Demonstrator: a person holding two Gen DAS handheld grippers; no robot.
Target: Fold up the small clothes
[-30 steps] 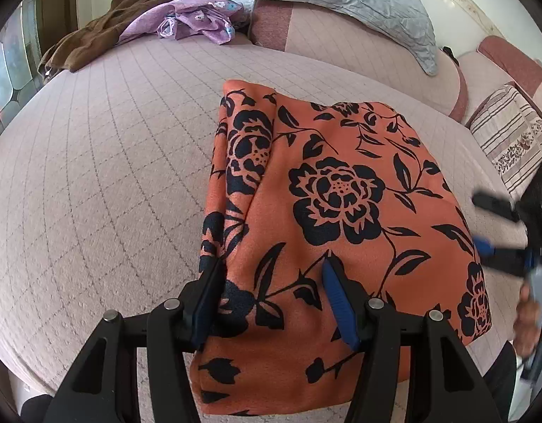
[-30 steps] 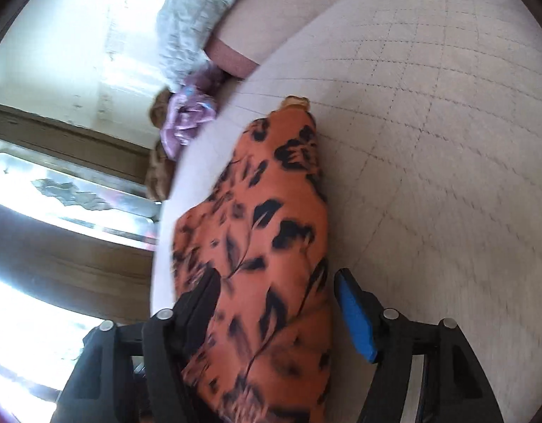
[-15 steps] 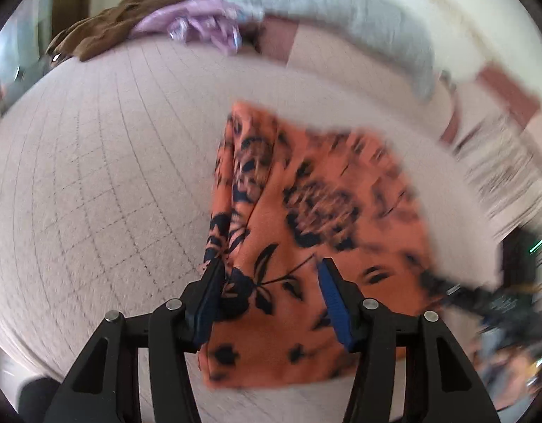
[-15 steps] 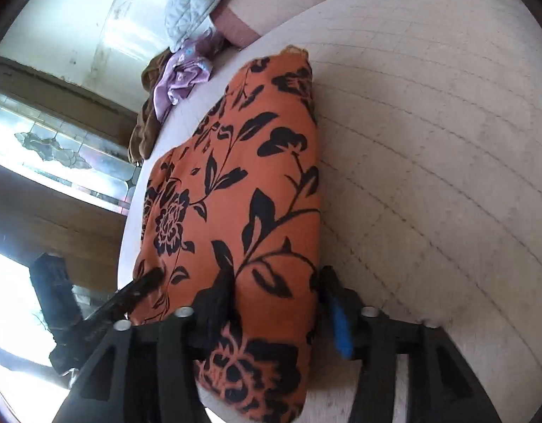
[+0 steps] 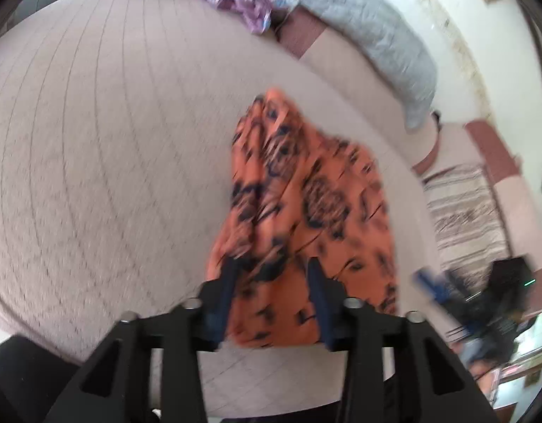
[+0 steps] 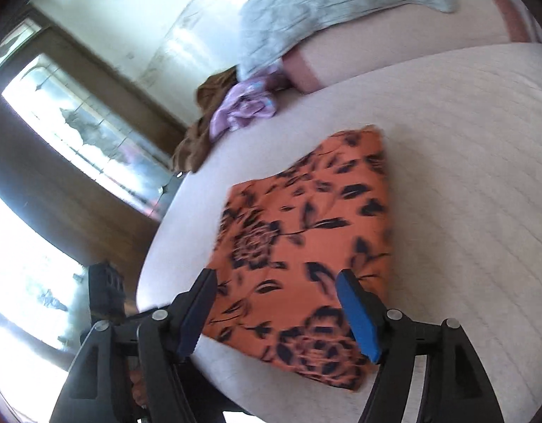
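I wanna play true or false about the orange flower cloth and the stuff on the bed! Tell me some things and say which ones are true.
1. The orange cloth has black flowers on it. True.
2. The orange cloth hangs from a hook on the wall. False: it lies on the pale quilted bed.
3. A purple garment lies bunched at the far end of the bed, next to a brown one. True.
4. The pillow at the head of the bed is bright red. False: it is grey.
5. The right gripper has blue pads. True.
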